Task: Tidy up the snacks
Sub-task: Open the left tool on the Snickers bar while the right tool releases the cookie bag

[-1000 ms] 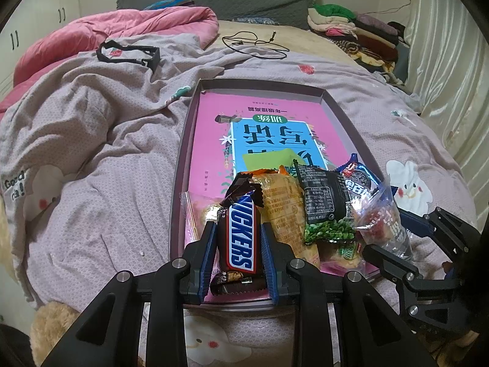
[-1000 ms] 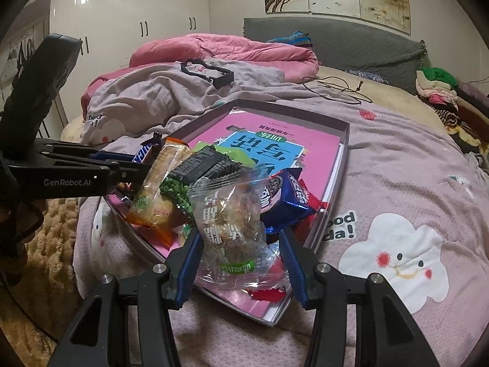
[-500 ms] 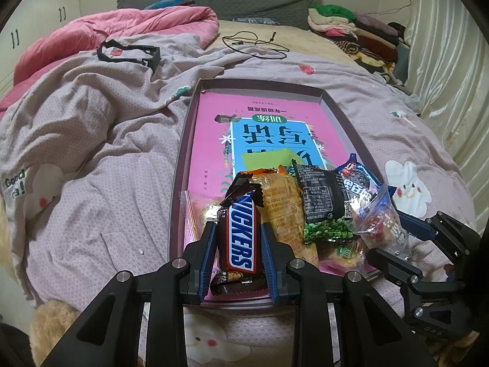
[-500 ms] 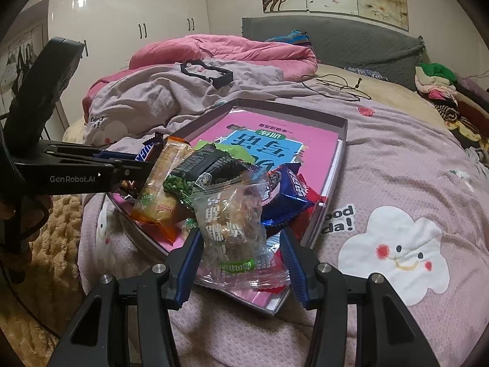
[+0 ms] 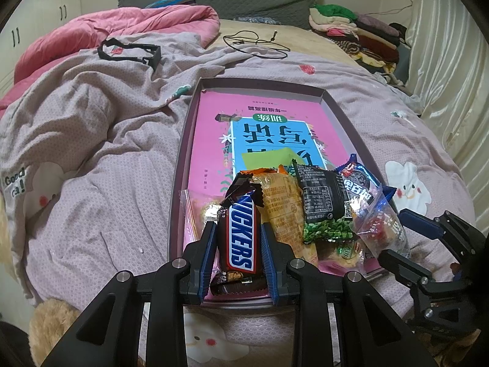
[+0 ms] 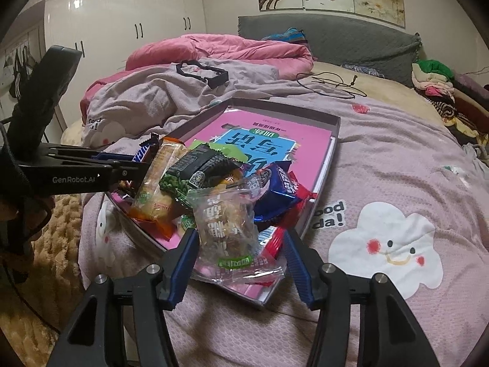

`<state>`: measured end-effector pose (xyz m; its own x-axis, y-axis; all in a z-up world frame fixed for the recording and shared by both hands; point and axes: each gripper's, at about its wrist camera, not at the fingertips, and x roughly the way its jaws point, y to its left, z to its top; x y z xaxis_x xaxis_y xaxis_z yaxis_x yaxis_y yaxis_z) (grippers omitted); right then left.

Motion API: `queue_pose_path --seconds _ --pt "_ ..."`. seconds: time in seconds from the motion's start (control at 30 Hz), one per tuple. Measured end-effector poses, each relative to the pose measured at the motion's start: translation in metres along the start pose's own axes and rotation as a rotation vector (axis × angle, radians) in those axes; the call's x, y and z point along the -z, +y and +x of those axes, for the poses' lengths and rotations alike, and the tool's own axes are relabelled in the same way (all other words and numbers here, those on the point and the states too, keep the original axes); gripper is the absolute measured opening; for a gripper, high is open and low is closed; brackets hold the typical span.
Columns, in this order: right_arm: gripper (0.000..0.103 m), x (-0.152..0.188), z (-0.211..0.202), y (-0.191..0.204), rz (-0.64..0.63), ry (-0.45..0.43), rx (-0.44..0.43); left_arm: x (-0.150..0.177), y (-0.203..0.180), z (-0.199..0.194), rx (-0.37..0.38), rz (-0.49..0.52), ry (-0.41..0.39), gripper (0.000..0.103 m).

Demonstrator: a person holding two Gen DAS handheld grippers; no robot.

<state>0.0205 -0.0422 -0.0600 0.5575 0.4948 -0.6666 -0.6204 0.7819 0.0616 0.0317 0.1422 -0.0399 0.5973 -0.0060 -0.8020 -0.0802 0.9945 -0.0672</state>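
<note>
Left hand-held gripper [image 5: 239, 249] clamps the Snickers bar [image 5: 241, 237] across its width, long axis running along the fingers, at the tray's [image 5: 180, 165] near left corner; right hand-held gripper [image 6: 241, 258], jaws just widened, straddles the clear bag [image 6: 227, 229] loosely, right pad clear; pink book [image 5: 214, 128] beyond offers bare room; bed [image 5: 91, 153] lies outside the rim.
</note>
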Motion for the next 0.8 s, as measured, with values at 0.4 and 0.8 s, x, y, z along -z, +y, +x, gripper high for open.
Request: queue_pose_path --seconds 0.4,0.8 --pt "0.046 0.001 -0.006 -0.009 0.001 -0.009 -0.019 0.000 0.000 0.000 -0.002 -0.004 0.000 0.030" --pt "0.046 0.001 0.001 0.001 -0.029 -0.005 -0.015 -0.001 0.002 -0.007 -0.008 -0.020 -0.020 0.041"
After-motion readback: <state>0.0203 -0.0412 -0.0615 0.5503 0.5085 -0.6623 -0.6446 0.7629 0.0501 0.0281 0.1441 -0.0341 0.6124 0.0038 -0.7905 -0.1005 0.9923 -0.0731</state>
